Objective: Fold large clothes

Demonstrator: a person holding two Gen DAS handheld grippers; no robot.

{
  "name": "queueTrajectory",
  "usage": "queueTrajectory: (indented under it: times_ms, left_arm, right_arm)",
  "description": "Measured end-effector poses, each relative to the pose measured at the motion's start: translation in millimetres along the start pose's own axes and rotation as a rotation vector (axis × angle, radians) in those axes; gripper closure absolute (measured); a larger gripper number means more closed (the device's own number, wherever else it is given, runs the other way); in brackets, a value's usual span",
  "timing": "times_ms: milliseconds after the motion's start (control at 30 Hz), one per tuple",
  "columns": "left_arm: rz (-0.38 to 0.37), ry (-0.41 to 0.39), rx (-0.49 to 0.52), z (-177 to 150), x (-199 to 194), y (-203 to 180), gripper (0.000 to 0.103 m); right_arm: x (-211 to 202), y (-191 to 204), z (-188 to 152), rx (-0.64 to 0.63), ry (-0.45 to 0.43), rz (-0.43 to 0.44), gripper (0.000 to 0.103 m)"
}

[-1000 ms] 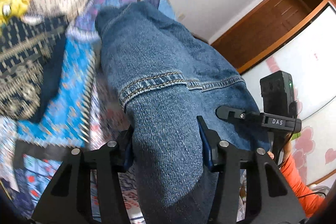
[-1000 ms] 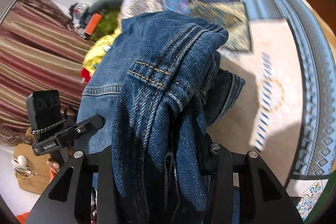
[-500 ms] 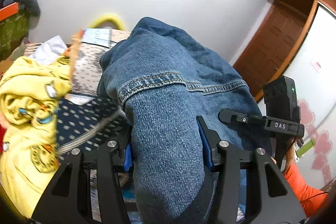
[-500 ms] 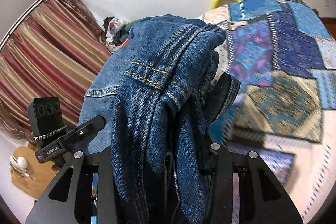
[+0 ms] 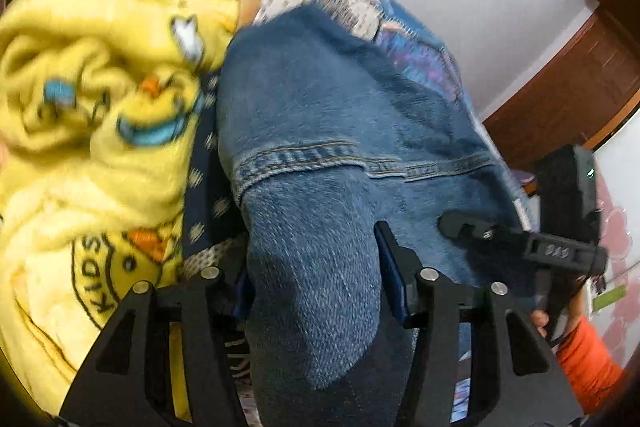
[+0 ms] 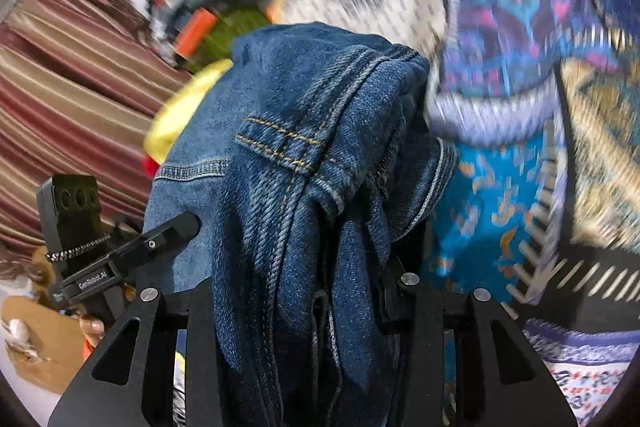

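Note:
A pair of blue denim jeans (image 5: 320, 131) is held up between both grippers above a patchwork bedspread (image 6: 520, 7). My left gripper (image 5: 316, 287) is shut on a bunched leg of the jeans, which drapes over its fingers and hides the tips. My right gripper (image 6: 300, 291) is shut on the waistband end of the jeans (image 6: 304, 155), belt loop and seams showing, its tips also hidden by cloth. Each gripper shows in the other's view: the right gripper (image 5: 528, 243) at right, the left gripper (image 6: 120, 259) at left.
A yellow fleece blanket (image 5: 88, 131) with cartoon prints lies bunched on the left. Striped maroon curtains (image 6: 68, 75) hang at the left. A wooden door frame (image 5: 580, 79) stands at right. A green and orange bag (image 6: 216, 27) sits beyond the bed.
Both grippers have tipped back down toward the bed with the jeans still gripped; the wall and TV left view, and the yellow blanket and bedspread now fill it.

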State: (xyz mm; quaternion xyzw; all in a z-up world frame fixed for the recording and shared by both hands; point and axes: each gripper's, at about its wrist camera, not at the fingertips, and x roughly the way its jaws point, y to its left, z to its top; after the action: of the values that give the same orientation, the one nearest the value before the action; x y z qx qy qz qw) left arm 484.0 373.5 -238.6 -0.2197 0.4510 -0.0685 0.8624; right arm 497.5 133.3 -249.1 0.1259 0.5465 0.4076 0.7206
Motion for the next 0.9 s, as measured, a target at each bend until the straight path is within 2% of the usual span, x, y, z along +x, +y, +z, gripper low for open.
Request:
queueTrajectory:
  times_ms: [67,200,300,467,600,700,767,900]
  left_arm:
    - [-0.004,-0.039,0.027,-10,-5,1,0.042]
    - [0.043,-0.033,0.014,-19,-10,-3,0.037]
    - [0.081,-0.026,-0.013,-25,-17,-7,0.035]
    - [0.161,-0.006,-0.009,-38,-42,-24,0.036]
    - [0.236,-0.016,0.016,-48,-70,-41,0.036]
    - [0.277,-0.061,0.047,-55,-106,-62,0.036]
    - [0.278,-0.106,0.065,-54,-126,-74,0.036]
    - [0.281,-0.240,0.121,-63,-185,-115,0.036]
  right_arm:
    - [-3,1,-4,-0.038,-0.004,-0.010,0.061]
    - [-15,6,-9,-0.076,0.025,-0.047,0.054]
    - [-29,8,-23,-0.103,0.018,-0.110,0.048]
    - [-40,14,-30,-0.134,0.020,-0.181,0.048]
    - [-69,25,-38,-0.172,-0.011,-0.223,0.048]
    - [-99,41,-46,-0.204,-0.063,-0.226,0.048]
    - [-125,55,-52,-0.229,-0.108,-0.218,0.048]
    - [-178,99,-68,-0.337,-0.236,-0.235,0.048]
